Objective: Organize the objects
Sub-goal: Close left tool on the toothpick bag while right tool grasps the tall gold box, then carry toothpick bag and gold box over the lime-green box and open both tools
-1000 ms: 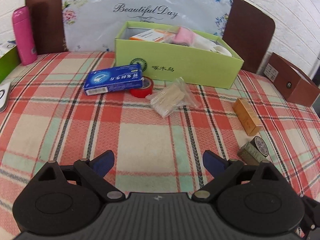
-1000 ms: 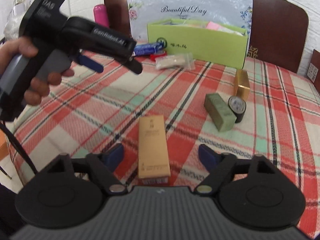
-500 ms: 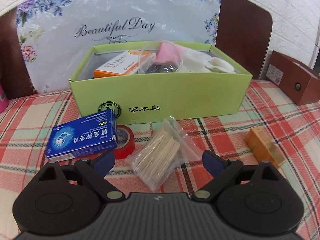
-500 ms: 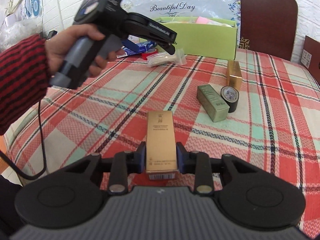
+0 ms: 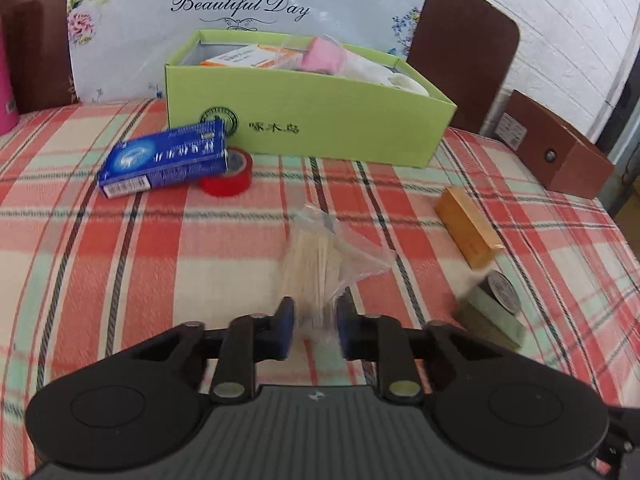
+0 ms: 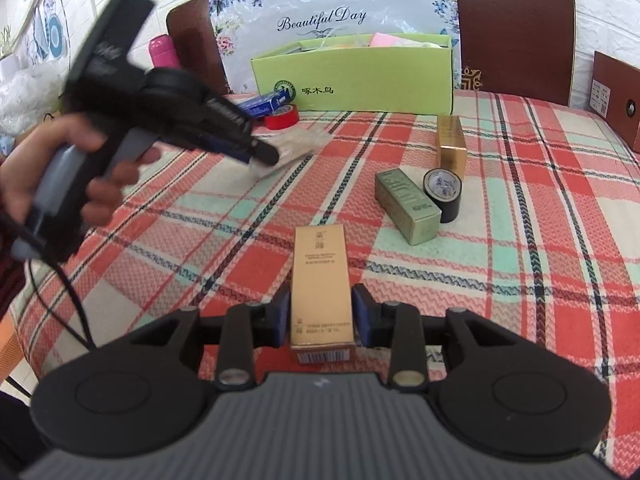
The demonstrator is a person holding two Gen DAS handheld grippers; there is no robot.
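Note:
My left gripper (image 5: 314, 328) is shut on a clear bag of wooden sticks (image 5: 320, 252) and holds it above the plaid tablecloth; the bag is blurred. It also shows in the right wrist view (image 6: 296, 146), held by the left gripper (image 6: 264, 156). My right gripper (image 6: 322, 316) is shut on a tall gold box (image 6: 322, 280), held above the cloth. The open green box (image 5: 312, 120) with several items inside stands at the back, also in the right wrist view (image 6: 360, 80).
A blue box (image 5: 164, 160) and a red tape roll (image 5: 230, 174) lie before the green box. A gold box (image 5: 468, 232), an olive box (image 6: 406, 206) and a black tape roll (image 6: 444, 194) lie at the right. A brown box (image 5: 560, 148) stands far right.
My left gripper has shut on the bag of sticks and pulled it back from the green box. My right gripper has lifted the tall gold box slightly.

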